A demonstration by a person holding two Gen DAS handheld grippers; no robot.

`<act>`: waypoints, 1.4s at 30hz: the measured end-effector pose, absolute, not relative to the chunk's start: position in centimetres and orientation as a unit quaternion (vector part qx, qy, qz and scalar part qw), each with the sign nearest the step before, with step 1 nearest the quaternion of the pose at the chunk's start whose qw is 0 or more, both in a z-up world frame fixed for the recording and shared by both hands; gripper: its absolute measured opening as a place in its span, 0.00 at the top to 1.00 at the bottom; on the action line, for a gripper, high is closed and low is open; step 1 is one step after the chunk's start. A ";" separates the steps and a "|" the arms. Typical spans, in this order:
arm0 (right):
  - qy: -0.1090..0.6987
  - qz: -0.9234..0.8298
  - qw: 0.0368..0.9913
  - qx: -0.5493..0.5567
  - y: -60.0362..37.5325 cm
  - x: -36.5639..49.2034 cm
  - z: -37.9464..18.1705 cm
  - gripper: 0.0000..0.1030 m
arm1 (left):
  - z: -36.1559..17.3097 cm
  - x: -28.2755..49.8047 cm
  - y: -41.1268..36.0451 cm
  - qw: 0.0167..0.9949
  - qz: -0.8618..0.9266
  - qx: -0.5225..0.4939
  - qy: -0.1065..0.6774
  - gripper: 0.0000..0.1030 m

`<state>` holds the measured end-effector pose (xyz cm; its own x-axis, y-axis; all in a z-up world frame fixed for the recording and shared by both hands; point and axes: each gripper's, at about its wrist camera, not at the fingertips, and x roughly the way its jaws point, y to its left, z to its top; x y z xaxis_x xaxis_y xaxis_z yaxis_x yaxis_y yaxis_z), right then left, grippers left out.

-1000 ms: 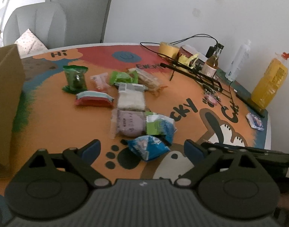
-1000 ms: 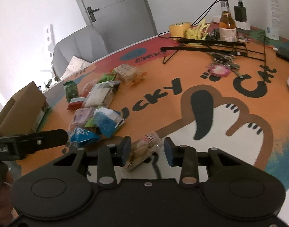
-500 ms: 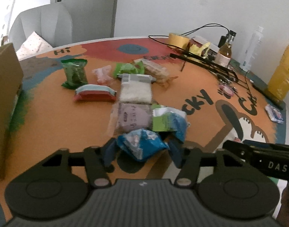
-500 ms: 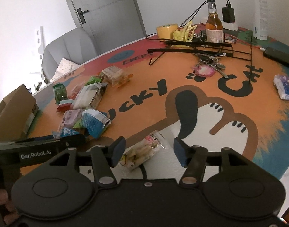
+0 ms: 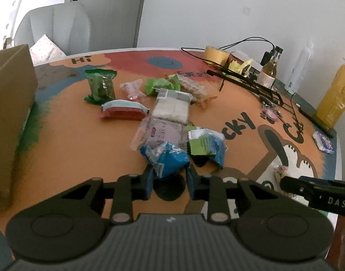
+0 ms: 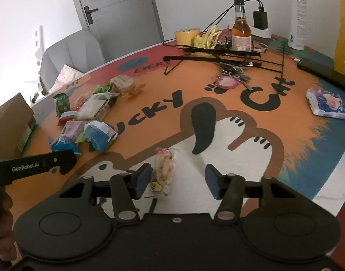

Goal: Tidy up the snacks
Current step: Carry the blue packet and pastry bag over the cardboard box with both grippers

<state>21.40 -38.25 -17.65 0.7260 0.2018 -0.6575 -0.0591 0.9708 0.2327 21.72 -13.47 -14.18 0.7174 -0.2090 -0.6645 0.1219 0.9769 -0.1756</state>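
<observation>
Blue snack packet (image 5: 166,161) sits pinched as the left tongs (image 5: 169,181) close on it, the right tongs (image 6: 177,180) closing around a clear biscuit pack (image 6: 163,171) without pressing it, most snacks lying unsorted on the tabletop (image 5: 70,140).

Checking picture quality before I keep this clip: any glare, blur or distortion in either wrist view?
Left wrist view: strong fisheye bending, the table edge curves; backlit and dim, the orange bottle and far items soft. Right wrist view: same bending, sharper; the wall at upper left is blown out white; the clear snack packet reads clearly.
</observation>
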 end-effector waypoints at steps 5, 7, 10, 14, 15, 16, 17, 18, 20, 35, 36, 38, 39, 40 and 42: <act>0.364 0.083 0.924 0.083 -36.7 22.1 -17.9 0.50 | -14.0 21.4 -12.9 0.925 -0.090 -0.068 0.363 0.73; 0.360 0.079 0.927 0.068 -36.2 22.0 -17.9 0.59 | -13.8 21.2 -12.7 0.926 -0.092 -0.067 0.361 0.73; 0.360 0.081 0.927 0.068 -36.1 22.0 -17.8 0.83 | -13.4 20.9 -12.2 0.927 -0.091 -0.066 0.357 0.73; 0.355 0.091 0.928 0.074 -35.8 22.1 -17.6 0.83 | -12.6 20.4 -11.5 0.931 -0.089 -0.068 0.348 0.73; 0.350 0.093 0.929 0.073 -35.5 22.1 -17.4 0.83 | -12.4 20.2 -11.4 0.932 -0.089 -0.068 0.346 0.73; 0.347 0.095 0.930 0.073 -35.3 22.0 -17.2 0.83 | -12.1 20.1 -11.2 0.933 -0.089 -0.067 0.343 0.73; 0.343 0.099 0.931 0.075 -35.1 22.0 -17.0 0.83 | -11.9 20.0 -11.1 0.934 -0.089 -0.066 0.341 0.73; 0.341 0.102 0.931 0.077 -35.0 22.0 -16.8 0.83 | -11.7 19.9 -11.0 0.934 -0.089 -0.066 0.339 0.73; 0.337 0.110 0.932 0.079 -34.6 22.2 -16.4 0.83 | -11.0 19.6 -10.7 0.937 -0.086 -0.065 0.332 0.73; 0.308 0.170 0.932 0.091 -30.6 23.1 -13.4 0.83 | -6.5 17.8 -7.9 0.953 -0.054 -0.054 0.292 0.73; 0.306 0.174 0.931 0.093 -30.2 23.2 -13.1 0.83 | -6.3 17.7 -7.7 0.954 -0.052 -0.054 0.289 0.73; 0.301 0.183 0.931 0.092 -29.5 23.2 -12.6 0.83 | -5.7 17.5 -7.2 0.957 -0.047 -0.052 0.282 0.73; 0.298 0.189 0.931 0.090 -29.1 23.2 -12.3 0.83 | -5.4 17.3 -7.0 0.958 -0.045 -0.051 0.279 0.73; 0.295 0.193 0.931 0.088 -28.7 23.3 -12.1 0.83 | -5.1 17.1 -6.7 0.959 -0.043 -0.052 0.276 0.73; 0.291 0.203 0.931 0.085 -27.8 23.3 -11.6 0.83 | -4.6 16.8 -6.2 0.961 -0.038 -0.052 0.270 0.73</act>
<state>23.29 -27.81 -11.64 0.7488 0.4274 -0.5066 -0.3285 0.9032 0.2763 16.81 -6.23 -4.56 0.8509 -0.1007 -0.5155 0.0448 0.9918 -0.1197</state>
